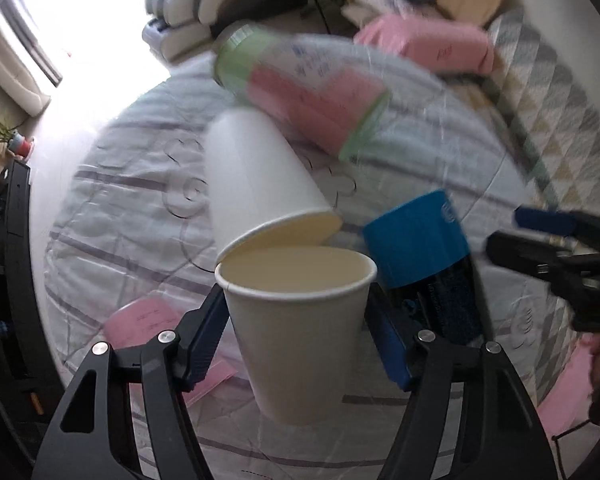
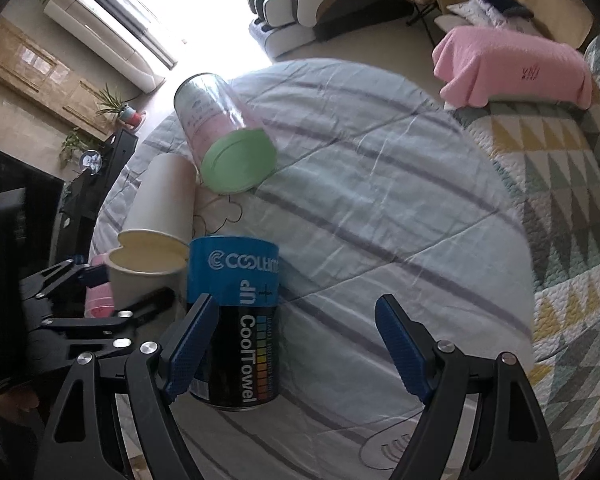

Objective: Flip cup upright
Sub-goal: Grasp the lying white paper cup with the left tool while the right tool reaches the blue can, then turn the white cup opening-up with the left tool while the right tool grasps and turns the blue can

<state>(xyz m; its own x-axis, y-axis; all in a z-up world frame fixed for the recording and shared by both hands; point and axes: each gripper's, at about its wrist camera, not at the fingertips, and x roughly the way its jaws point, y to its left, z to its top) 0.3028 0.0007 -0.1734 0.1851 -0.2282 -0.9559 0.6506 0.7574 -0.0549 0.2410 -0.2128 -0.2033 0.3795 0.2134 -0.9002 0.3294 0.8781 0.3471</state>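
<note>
Matte black left gripper point(image 1: 298, 312) and right gripper point(image 2: 296, 344), ridged blue jaws, silver pivot screws.

The paper cup point(image 1: 296, 340) is looking smooth and matt, sitting beside a shiny can point(image 2: 236, 320) on soft, wrinkly cloth point(image 2: 380, 200).

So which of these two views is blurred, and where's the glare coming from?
Left wrist view: motion smear on the pink-and-green canister and bedding, though the gripped paper cup stays fairly sharp; window blown out. Right wrist view: sharp, with glare at top centre.
</note>
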